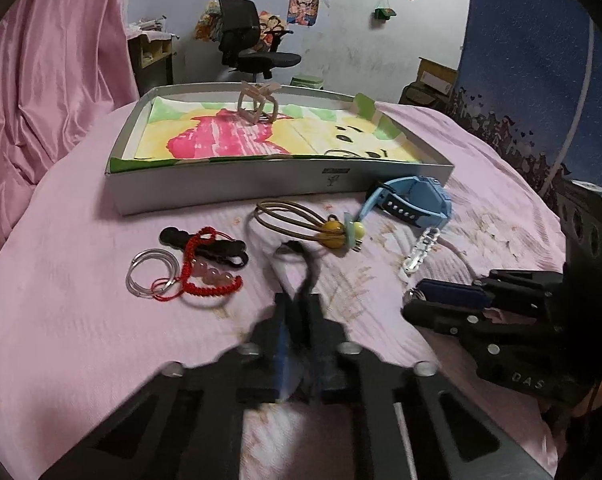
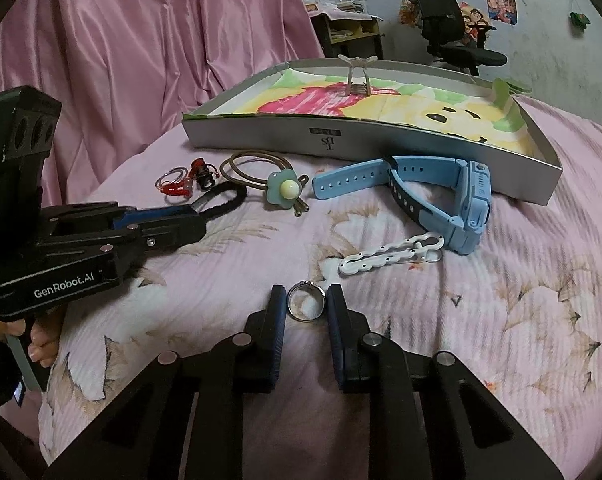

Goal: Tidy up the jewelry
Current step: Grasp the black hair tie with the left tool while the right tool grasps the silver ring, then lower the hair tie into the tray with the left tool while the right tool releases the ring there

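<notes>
1. I judge the job barely begun: the tray (image 1: 229, 192) at the far side of the pink cloth (image 1: 81, 340) holds only a small wooden clip (image 1: 257, 106) on its painted liner.
2. My left gripper (image 1: 297, 300) is clenched on the black hair loop (image 2: 225, 200), whose free end rests on the cloth in front of the tray.
3. My right gripper (image 2: 305, 300) stands released, with the silver ring (image 2: 306, 303) lying on the cloth between its two pads and neither pad clearly touching it.
4. Not yet put away, as I count: the blue watch (image 2: 441, 196) just in front of the tray wall, the white chain clip (image 2: 389, 256) beside it, and the brown hair tie with flower bead (image 2: 279, 190).
5. Farther left lie the red cord bracelet (image 1: 209, 276), the clear rings (image 1: 151, 274) and a black hair clip (image 1: 205, 246), overlapping one another.
6. So nearly every piece remains outside; the loop and the ring look to me like the two in hand.
</notes>
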Tool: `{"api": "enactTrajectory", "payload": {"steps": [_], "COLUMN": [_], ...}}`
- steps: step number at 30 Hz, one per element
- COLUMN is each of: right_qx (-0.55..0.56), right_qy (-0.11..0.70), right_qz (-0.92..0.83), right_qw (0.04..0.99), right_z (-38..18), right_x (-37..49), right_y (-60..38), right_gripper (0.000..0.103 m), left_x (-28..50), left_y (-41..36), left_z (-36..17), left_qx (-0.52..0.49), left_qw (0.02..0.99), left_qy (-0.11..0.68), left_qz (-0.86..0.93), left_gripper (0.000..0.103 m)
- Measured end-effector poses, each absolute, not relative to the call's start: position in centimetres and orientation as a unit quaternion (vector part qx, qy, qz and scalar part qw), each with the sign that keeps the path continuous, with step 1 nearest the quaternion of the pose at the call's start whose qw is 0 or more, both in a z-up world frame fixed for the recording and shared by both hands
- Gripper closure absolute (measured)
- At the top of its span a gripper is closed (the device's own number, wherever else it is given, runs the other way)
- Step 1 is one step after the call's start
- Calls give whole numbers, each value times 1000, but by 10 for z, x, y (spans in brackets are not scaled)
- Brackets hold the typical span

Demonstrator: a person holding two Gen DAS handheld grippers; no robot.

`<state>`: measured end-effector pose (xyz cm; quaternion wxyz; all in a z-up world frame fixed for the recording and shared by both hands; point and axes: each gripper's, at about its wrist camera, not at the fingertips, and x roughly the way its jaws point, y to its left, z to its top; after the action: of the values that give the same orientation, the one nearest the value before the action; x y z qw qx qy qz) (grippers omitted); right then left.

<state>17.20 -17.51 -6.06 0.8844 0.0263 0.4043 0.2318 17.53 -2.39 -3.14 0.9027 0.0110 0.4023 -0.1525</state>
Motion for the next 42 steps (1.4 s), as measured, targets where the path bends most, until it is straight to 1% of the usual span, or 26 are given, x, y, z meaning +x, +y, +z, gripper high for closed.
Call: {"api": "enactTrajectory", "payload": {"steps": [8, 13, 20, 24, 30, 35, 42], "right_qx": [35, 53, 56, 59, 67, 76, 69], "right_qy": [373, 353, 293, 273, 273, 290, 331], "right_qz": [238, 239, 219, 201, 170, 151, 143], "right_qw": [896, 903, 929, 939, 945, 942, 930], "right_z": [-52, -43, -11, 1, -1, -13, -30], "right_x": [165, 164, 183, 205, 246, 277, 295], "right_y": [-180, -188, -205, -217, -232, -234, -226], "right_gripper": [85, 85, 85, 85, 85, 85, 85], "left_x": [157, 155, 174, 196, 248, 284, 305], "left_y": [-25, -27, -40, -50, -57, -51, -47], "left_z": [-15, 1, 31, 37, 31, 16, -5], "left_qx": [21, 34, 36, 37, 20, -12, -38], "left_qw": [922, 925, 938, 938, 928, 907, 879], "left_qy": [357, 346, 308, 304, 331, 381, 437], "left_qz": [-151, -154, -157, -162, -171, -181, -184], "left_gripper": [97, 97, 97, 97, 97, 97, 97]}}
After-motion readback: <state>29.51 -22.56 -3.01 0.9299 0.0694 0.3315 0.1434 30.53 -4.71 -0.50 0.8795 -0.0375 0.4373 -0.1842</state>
